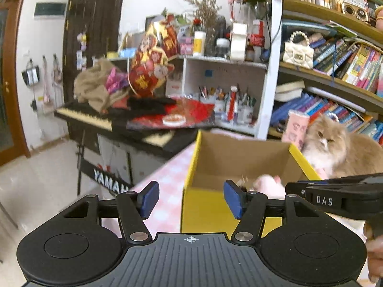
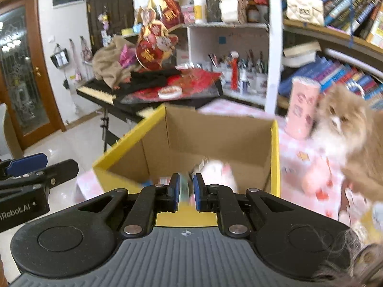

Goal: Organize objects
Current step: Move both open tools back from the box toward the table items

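A yellow cardboard box (image 1: 203,205) with a brown inside stands open on the pink checked tablecloth (image 1: 167,179); it also shows in the right wrist view (image 2: 275,162). A pink and white soft thing (image 2: 217,169) lies inside it, also seen in the left wrist view (image 1: 265,184). My left gripper (image 1: 191,199) is open and empty, low in front of the box's near left corner. My right gripper (image 2: 186,192) is nearly shut on a thin blurred greenish item (image 2: 184,189) above the box's near rim. The right gripper's body enters the left wrist view at right.
A fluffy tan and white cat (image 2: 347,129) sits on the table right of the box, next to a pink cylindrical canister (image 2: 302,107). A Yamaha keyboard (image 1: 100,119) piled with cloth and red decorations stands left behind. Bookshelves (image 1: 347,71) fill the right.
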